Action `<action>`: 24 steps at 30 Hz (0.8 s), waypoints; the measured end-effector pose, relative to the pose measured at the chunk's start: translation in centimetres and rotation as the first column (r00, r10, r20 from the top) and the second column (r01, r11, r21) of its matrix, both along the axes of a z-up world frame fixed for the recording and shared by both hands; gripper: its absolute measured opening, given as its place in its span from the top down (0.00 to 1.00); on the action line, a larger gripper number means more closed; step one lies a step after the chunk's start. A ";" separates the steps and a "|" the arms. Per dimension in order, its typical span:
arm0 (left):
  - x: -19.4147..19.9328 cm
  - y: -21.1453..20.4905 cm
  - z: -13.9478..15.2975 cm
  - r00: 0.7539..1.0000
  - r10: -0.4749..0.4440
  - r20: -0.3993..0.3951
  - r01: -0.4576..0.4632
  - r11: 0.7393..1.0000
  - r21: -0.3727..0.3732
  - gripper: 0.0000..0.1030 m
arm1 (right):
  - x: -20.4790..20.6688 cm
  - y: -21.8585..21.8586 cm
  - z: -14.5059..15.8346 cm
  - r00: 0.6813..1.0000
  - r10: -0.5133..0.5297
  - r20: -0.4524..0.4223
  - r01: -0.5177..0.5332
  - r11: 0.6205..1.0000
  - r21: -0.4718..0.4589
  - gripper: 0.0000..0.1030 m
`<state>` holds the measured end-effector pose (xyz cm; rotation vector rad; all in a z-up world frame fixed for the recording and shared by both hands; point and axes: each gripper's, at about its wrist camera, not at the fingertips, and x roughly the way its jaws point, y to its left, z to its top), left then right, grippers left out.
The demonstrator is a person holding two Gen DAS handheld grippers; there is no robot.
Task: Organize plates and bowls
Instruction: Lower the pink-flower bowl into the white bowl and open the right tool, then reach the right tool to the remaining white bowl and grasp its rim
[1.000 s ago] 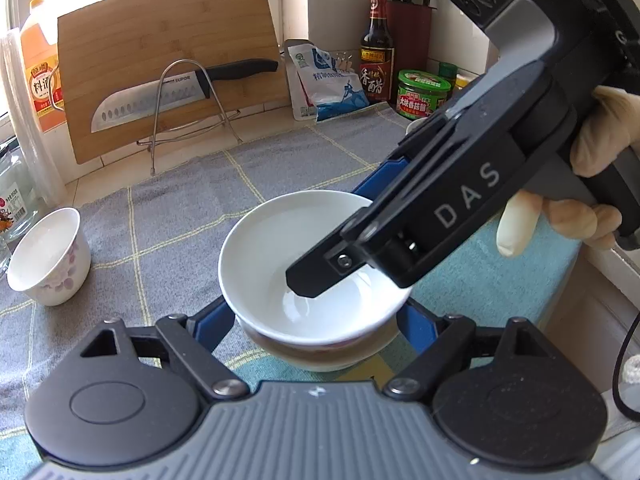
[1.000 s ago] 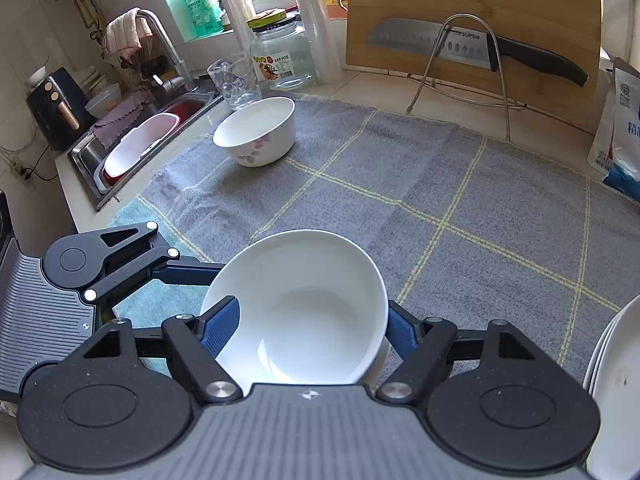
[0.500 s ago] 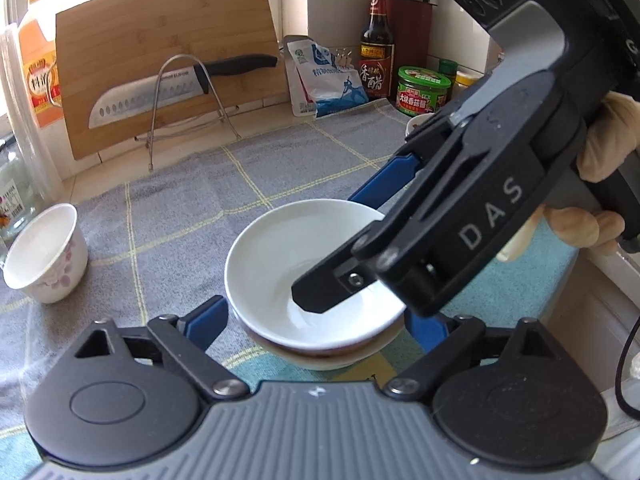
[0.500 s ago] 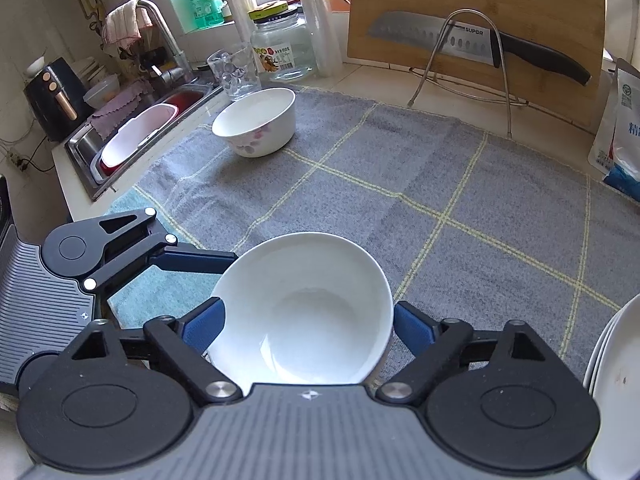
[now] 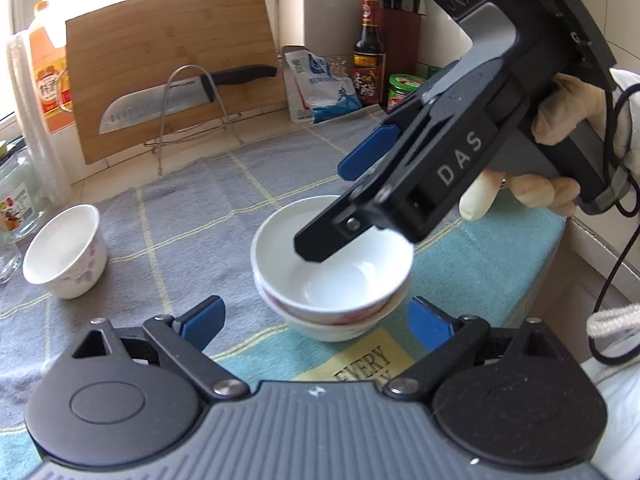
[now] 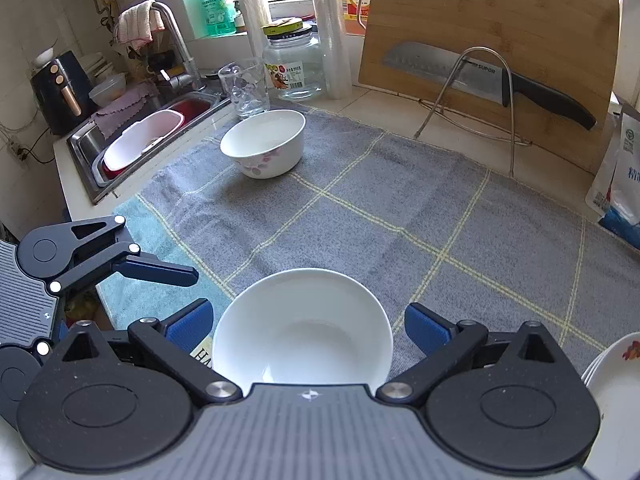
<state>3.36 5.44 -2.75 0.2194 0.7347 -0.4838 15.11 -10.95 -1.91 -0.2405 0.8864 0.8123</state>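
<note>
Now white bowl (image 6: 302, 330) sits seemingly untouched between open right gripper (image 6: 308, 326) fingers.

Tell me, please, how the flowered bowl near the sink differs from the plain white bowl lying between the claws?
1. The flowered bowl has pink blossoms on its outer wall; the plain white bowl shows no pattern.
2. The flowered bowl looks deep and steep-sided; the plain white bowl is shallower and flared.
3. The flowered bowl stands alone on the grey cloth; the plain white bowl is nested in another bowl.

Both are white inside, upright and empty.
</note>
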 end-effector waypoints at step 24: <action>8.5 12.2 -3.1 0.903 0.412 0.119 -0.416 0.909 0.011 0.05 | 6.1 12.4 2.0 0.977 0.185 0.102 -0.178 0.981 -0.072 0.00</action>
